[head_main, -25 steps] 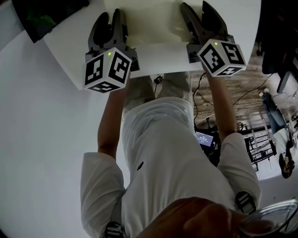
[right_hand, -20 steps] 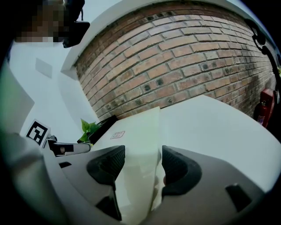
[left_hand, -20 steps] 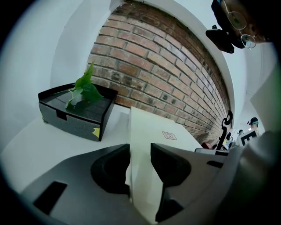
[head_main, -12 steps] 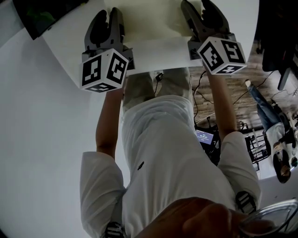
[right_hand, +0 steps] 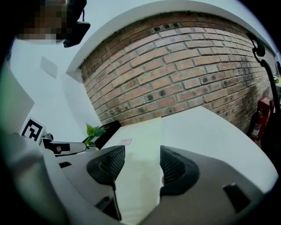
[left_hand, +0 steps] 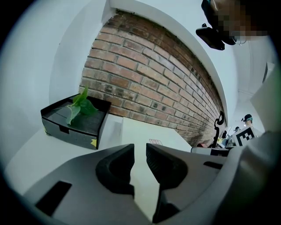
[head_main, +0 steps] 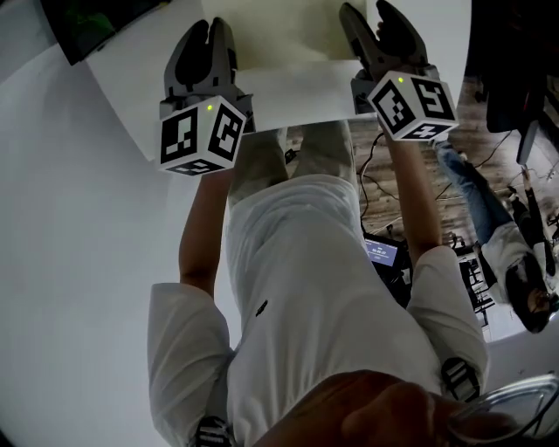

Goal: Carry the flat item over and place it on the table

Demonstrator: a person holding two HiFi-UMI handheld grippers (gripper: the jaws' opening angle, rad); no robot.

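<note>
Left hand-held gripper: jaws just narrowed to a slim gap, pinching nothing. Right hand-held gripper gapes, empty. Flat item lies on desk, upper frame; placement looks done.

Your dark-grey plastic left gripper and its twin, the dark-grey plastic right gripper, each bore a white cube patterned with black squares and a green dot of light. The pale cream flat rectangular sheet before you carried a small red-printed label. The smooth white tabletop was plain. The red-brown brick wall was lined with pale mortar. The shallow black tray had a yellow tag at one corner, and its leaf was bright green. Your white short-sleeved shirt had no pattern.
</note>
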